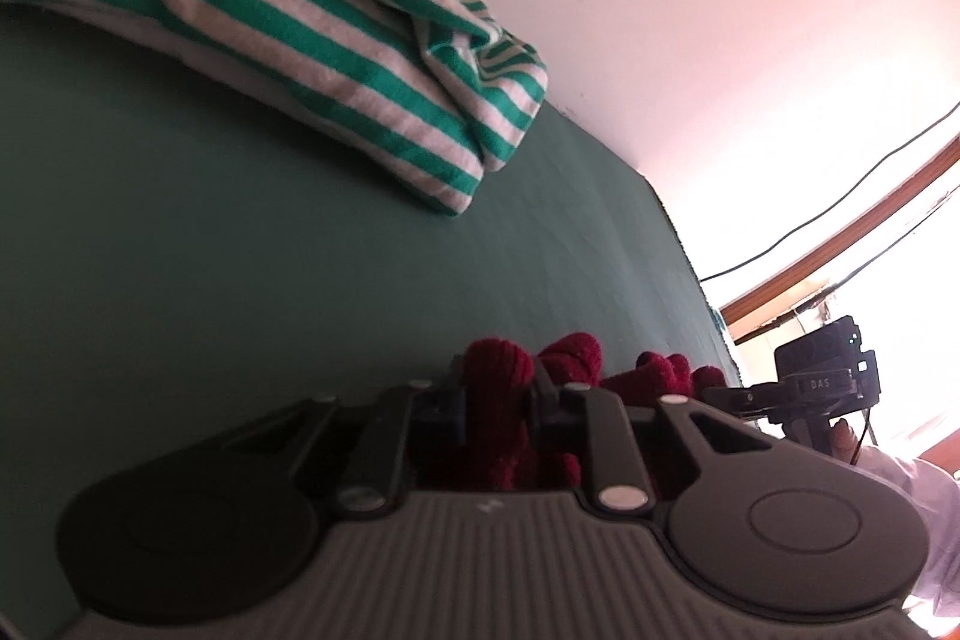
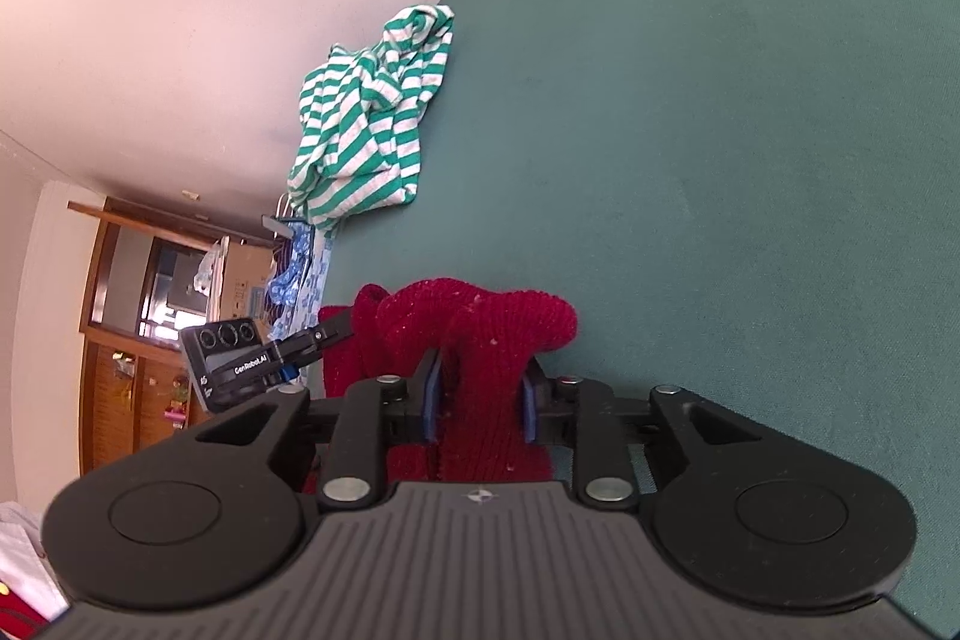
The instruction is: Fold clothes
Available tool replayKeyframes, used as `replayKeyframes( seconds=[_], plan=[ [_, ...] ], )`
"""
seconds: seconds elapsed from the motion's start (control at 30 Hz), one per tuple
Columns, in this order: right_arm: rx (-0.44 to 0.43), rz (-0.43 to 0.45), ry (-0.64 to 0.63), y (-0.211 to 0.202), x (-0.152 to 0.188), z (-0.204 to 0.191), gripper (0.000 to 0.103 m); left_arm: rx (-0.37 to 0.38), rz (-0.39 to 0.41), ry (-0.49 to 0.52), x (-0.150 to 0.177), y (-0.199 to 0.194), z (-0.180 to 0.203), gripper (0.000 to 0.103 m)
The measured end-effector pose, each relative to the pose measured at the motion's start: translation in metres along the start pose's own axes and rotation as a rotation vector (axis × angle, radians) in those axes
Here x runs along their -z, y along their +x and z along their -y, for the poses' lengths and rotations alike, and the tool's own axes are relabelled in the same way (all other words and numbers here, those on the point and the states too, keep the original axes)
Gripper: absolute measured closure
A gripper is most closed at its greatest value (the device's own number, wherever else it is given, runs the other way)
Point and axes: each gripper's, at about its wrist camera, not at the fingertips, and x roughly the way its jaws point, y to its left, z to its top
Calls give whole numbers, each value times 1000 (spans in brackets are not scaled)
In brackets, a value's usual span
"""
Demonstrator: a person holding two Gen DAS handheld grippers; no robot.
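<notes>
Both grippers have the red knit garment (image 2: 474, 340): left gripper (image 1: 498, 400) and right gripper (image 2: 480, 394) jaws clamped on bunched edges. It stretches between them over the green counter (image 2: 750, 160); striped shirt (image 2: 366, 118) sits at 11 o'clock.

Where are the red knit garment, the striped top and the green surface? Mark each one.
red knit garment (image 2: 480, 334): right wrist view, bunched upper fold.
striped top (image 1: 336, 58): left wrist view, broad flat panel.
green surface (image 2: 750, 130): right wrist view, bare area.
</notes>
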Motion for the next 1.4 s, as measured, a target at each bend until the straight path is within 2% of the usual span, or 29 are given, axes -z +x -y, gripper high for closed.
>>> replayKeyframes(
  seconds=[0.1,0.17,0.2,0.23,0.27,0.3,0.33,0.37,0.4,0.43,0.5,0.6,0.67,0.7,0.77,0.9,1.03,1.13,1.4],
  plan=[
    [-49,7,23,-1,1,0,63,31,-18,-18,-4,-4,-5,74],
    [-91,7,20,-2,1,-2,45,59,-26,-39,-6,-4,-7,64],
    [-96,5,12,-2,2,-4,42,68,-27,-36,-7,-4,-5,58],
    [-100,5,5,-1,2,-6,42,58,-26,-20,-4,2,2,58],
    [-94,9,5,0,2,-7,43,37,-22,12,-3,3,8,60],
    [-89,10,8,0,1,-6,44,14,-19,45,-1,4,14,69],
    [-82,13,12,0,0,-6,52,-10,-17,77,1,6,20,74],
    [-41,20,26,1,0,-4,72,-27,-13,79,2,7,20,81],
    [9,30,47,2,1,0,86,-31,-10,54,1,7,18,87],
    [16,38,72,1,2,5,92,-29,-4,35,1,5,15,87],
    [25,63,56,-3,6,3,90,-37,12,22,3,3,14,87],
    [60,137,37,-15,15,-3,89,-113,29,73,10,7,32,90],
    [55,198,47,-25,23,-2,89,-122,56,100,10,0,40,90],
    [61,208,50,-26,25,1,89,-127,67,116,10,-5,41,90],
    [73,228,56,-27,29,6,91,-190,46,154,14,0,40,90],
    [99,247,44,-26,32,7,90,-189,58,120,13,-2,34,90],
    [60,257,26,-25,30,-4,89,-133,87,86,9,-5,45,91],
    [-8,269,-6,-31,30,-22,89,-67,116,106,0,-20,65,91],
    [-132,240,-146,-52,51,-75,88,36,136,168,8,-85,103,91]
  ],
)
